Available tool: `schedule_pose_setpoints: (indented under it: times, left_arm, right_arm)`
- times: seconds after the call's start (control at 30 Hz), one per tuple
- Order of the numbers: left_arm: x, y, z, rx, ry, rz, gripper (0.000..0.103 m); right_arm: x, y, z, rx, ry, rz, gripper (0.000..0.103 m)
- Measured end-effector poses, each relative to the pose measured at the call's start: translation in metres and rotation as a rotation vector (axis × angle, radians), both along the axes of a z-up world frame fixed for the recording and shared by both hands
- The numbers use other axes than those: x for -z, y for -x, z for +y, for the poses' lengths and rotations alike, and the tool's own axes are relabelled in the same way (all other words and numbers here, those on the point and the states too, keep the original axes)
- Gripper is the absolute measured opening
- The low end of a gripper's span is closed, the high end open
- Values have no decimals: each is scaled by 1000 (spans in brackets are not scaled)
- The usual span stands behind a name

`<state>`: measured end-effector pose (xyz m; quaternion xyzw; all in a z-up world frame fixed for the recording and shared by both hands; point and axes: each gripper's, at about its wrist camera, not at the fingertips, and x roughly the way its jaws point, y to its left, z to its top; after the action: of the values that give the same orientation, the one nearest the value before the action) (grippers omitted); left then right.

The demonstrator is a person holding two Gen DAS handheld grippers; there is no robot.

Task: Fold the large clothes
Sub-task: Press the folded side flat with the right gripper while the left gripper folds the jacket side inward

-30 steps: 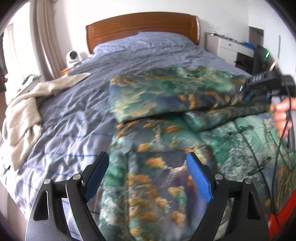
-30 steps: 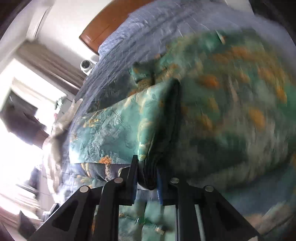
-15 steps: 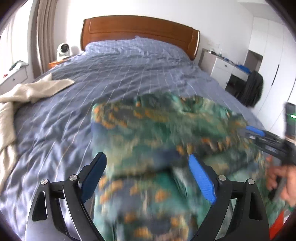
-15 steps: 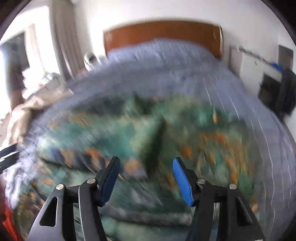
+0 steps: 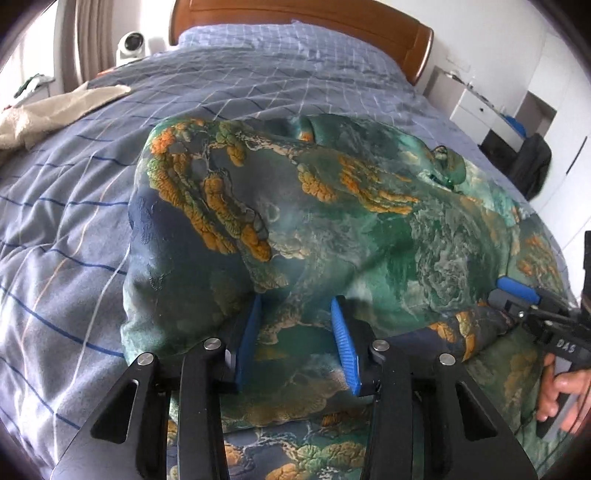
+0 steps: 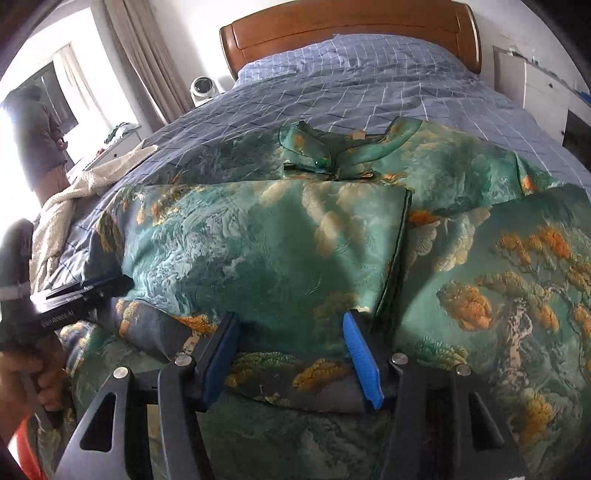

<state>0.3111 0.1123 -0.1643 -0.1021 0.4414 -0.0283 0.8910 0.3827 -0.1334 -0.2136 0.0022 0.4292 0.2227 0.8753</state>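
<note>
A large green padded garment (image 5: 332, 229) with orange tree print lies on the blue checked bed, also in the right wrist view (image 6: 266, 251). A sleeve is folded across its body. My left gripper (image 5: 295, 343) is open, its blue pads either side of the sleeve's near edge at the left. My right gripper (image 6: 291, 358) is open too, straddling the folded sleeve's near edge by its dark cuff (image 6: 399, 258). The collar (image 6: 332, 155) lies at the far end. Each gripper shows in the other view, right (image 5: 517, 295) and left (image 6: 81, 291).
The bed (image 5: 258, 81) has a wooden headboard (image 6: 351, 29). A cream blanket (image 5: 55, 110) lies at its left edge. A white camera (image 6: 201, 88) stands by the headboard. White drawers (image 5: 480, 114) stand to the right. A person (image 6: 40, 136) stands at the window.
My right gripper has let go of the sleeve and opened. The sleeve now lies folded across the body. Both grippers have come down low to its near edge; the left has narrowed.
</note>
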Motion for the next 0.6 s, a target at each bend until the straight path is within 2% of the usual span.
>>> schedule_pose_setpoints:
  times: [0.07,0.13,0.23,0.27,0.4,0.5,0.6]
  left_arm:
    - [-13,1,0,-7,-4,5,42]
    - [-31,-3,2,-16,16,-11,52]
    - [-49,-28,4,-40,59,-32,54]
    - [-48,-41,4,-44,63,-20,54]
    - [-24,-91,5,-82,-18,10,53]
    - [4,-110,14,-96,-20,40,56]
    - [11,-105,15,-114,-12,14,57]
  right_arm:
    - [1,3,-1,1,0,-8,58]
    - [0,1,-2,3,-13,-12,58]
    - [1,4,-12,6,-35,-22,58]
    - [0,5,-16,6,-39,-25,58]
    - [-1,4,-15,7,-40,-32,58]
    - [0,5,-15,7,-39,-37,58]
    - [1,6,-14,7,-37,-40,58]
